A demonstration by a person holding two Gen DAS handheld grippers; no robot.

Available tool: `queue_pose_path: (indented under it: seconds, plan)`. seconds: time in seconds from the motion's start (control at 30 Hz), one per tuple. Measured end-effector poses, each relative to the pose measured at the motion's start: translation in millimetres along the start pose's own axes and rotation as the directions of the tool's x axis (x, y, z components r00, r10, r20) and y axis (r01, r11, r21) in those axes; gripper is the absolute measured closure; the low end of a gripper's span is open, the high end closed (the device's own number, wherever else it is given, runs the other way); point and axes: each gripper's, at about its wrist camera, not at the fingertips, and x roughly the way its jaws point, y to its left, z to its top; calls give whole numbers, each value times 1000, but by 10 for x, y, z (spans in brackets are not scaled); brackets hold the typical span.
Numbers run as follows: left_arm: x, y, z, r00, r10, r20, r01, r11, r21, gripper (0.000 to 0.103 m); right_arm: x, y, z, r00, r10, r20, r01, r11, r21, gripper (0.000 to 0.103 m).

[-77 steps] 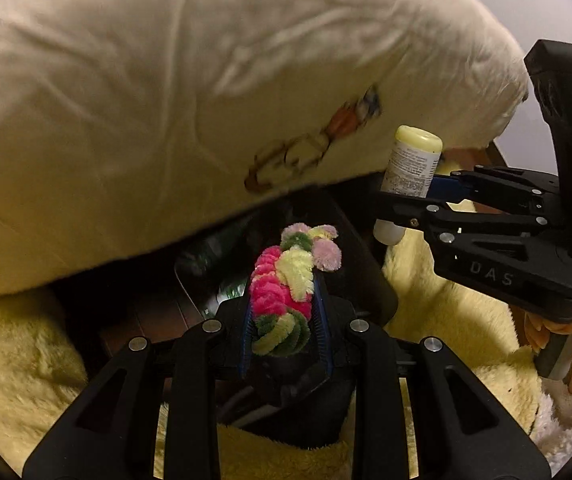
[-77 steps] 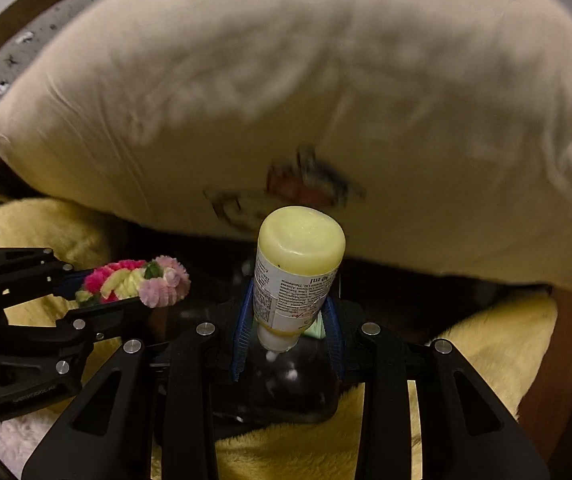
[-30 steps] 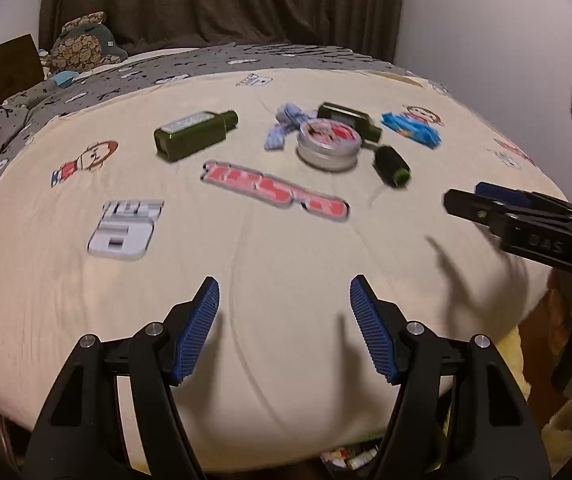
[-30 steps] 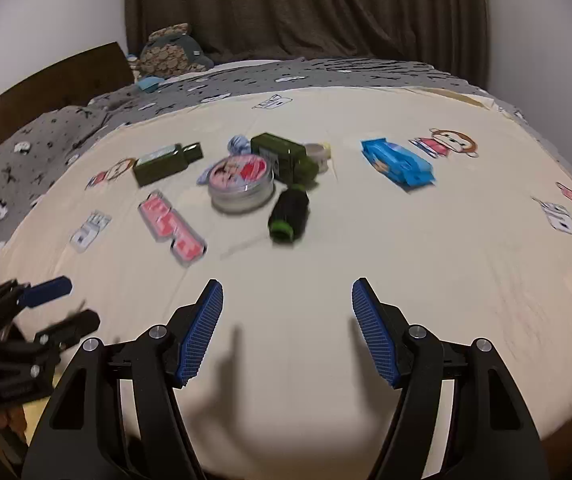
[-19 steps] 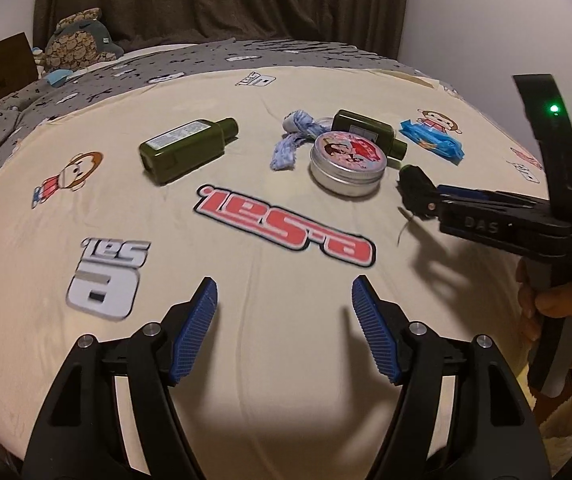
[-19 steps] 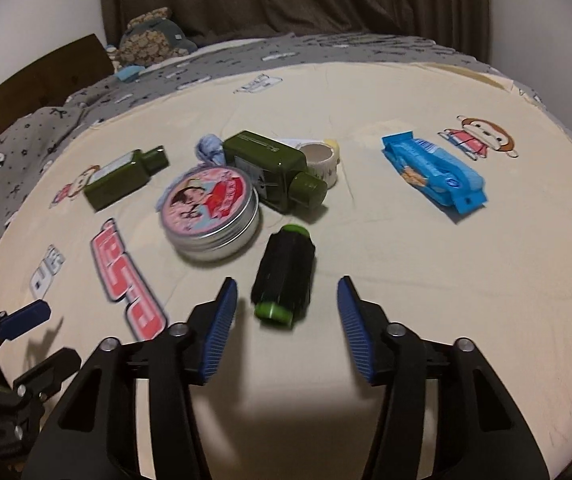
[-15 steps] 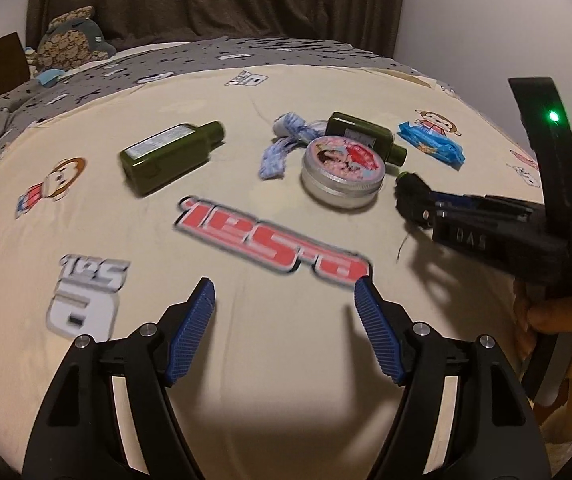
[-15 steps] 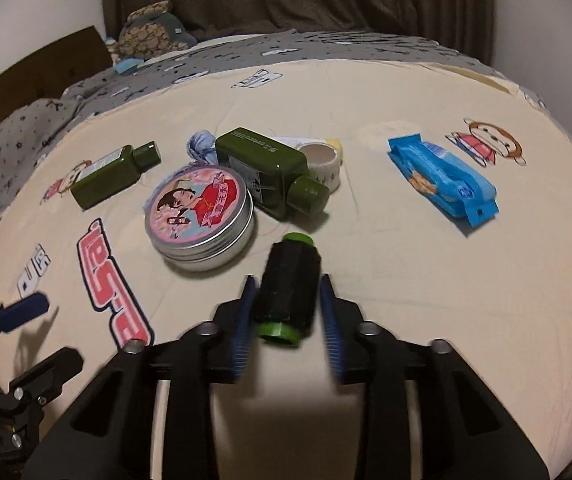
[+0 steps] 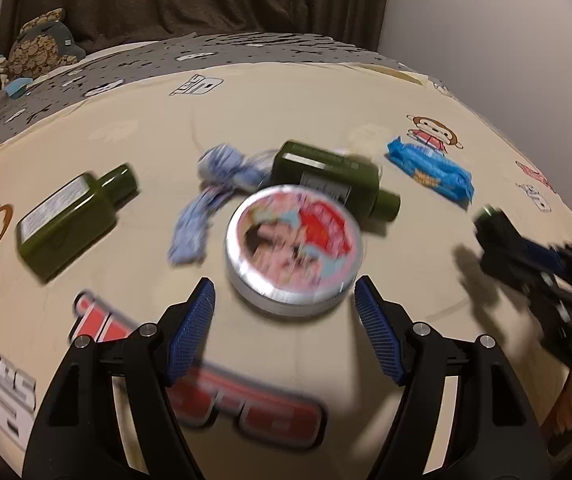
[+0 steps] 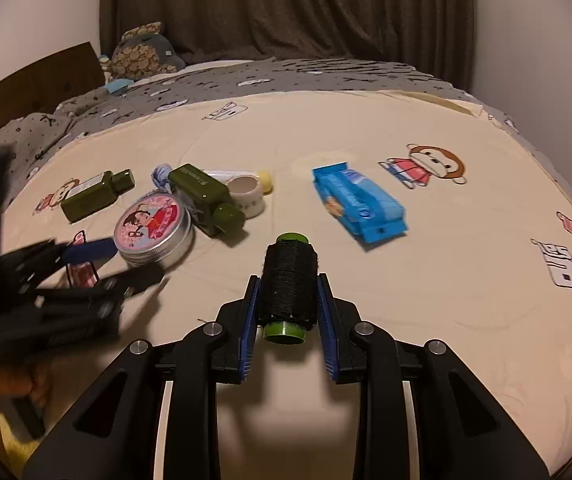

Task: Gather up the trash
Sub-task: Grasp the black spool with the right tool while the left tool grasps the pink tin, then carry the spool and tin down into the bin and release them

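- Pinching a spool of black thread [image 10: 289, 285] between its two blue ribbed pads, the right gripper [image 10: 288, 312] holds it lengthwise over the cream bedsheet [image 10: 445, 280]; the spool is a cylinder with one green plastic rim at each end, and its wound thread looks matte and fuzzy.
- One round tin [image 10: 153, 229] with a shiny metal wall and a pink cartoon lid lies left of the spool and a little farther away; it serves as the landmark below.
- The left gripper [image 9: 286, 332] has its fingers spread wide, empty, the tin lying just beyond their tips.
- Two dark green, flat-sided bottles: one [image 10: 207, 198] touching the tin's far right side, the other [image 10: 96, 195] to the tin's left, apart from it.
- One crumpled blue-and-white cloth scrap [image 9: 214, 192] lies just left of the tin, motion-blurred.
- One small white ring-shaped piece [image 10: 248, 196] sits beyond the nearer bottle, right of the tin.
- One glossy blue wrapped packet [image 10: 359, 205] lies well to the tin's right.
- One patterned plush toy [image 10: 142, 56] rests far behind the tin on the grey bedding.
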Motion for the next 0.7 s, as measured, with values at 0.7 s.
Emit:
queue_pose_path:
  seconds: [0.7]
  plan:
    - [-563, -193, -376, 1000, 16, 10, -16, 1000, 16, 37, -545, 45, -269, 999, 30, 32, -29, 999, -21, 75]
